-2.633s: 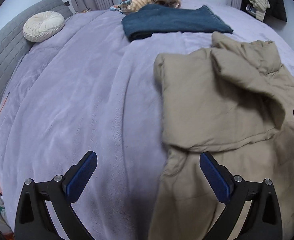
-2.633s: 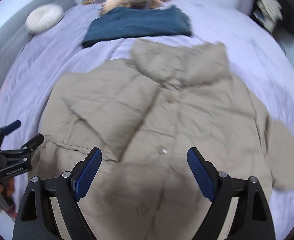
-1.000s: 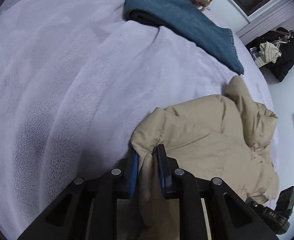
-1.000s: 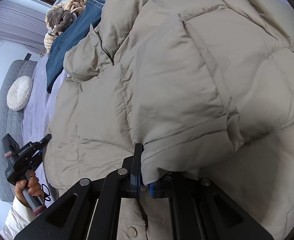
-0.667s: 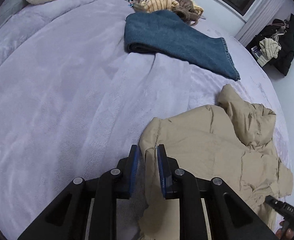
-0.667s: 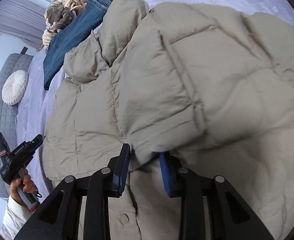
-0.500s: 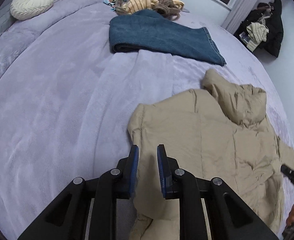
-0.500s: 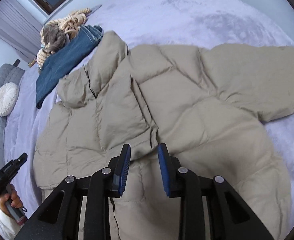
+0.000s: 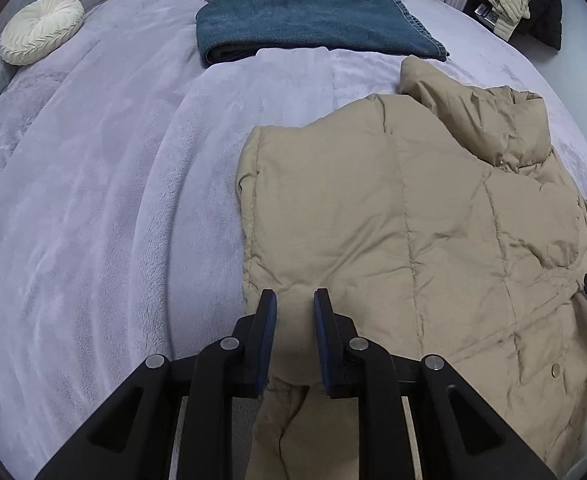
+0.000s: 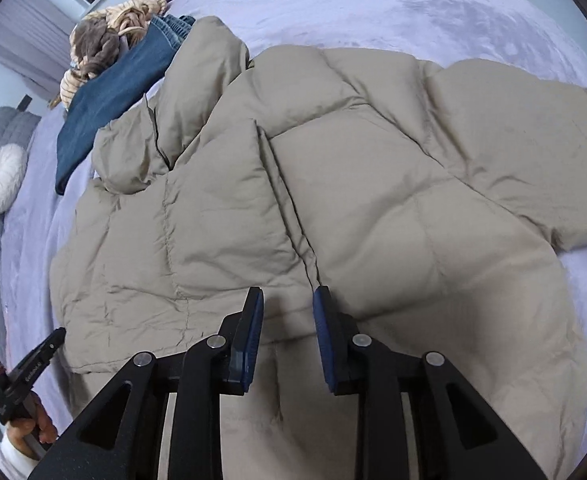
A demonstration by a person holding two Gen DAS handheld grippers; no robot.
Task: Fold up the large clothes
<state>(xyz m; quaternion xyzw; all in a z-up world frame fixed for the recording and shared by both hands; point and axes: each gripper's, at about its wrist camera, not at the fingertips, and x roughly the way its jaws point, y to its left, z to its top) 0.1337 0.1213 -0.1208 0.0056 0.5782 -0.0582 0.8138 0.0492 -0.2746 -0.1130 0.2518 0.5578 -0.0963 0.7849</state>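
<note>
Jacket: tan puffer jacket (image 9: 405, 216) lies spread on the lilac bed cover (image 9: 93, 208), hood toward the folded blue jeans (image 9: 305, 20).
Left gripper (image 9: 295, 300): jaws narrowly parted over the jacket's hem; a fabric fold seems pinched lower between the pads, though shadow hides it.
Right gripper (image 10: 287, 300): jaws just opening, slightly apart, empty above the jacket front.

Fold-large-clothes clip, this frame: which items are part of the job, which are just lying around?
In the job:
- beige quilted puffer jacket, spread on the bed
- left gripper, slightly open over the jacket's edge
- right gripper, jaws just opened, nothing pinched

Lying about:
- folded blue denim garment
- round cream pleated cushion
- heap of striped and brown clothes
- lilac fleece blanket
</note>
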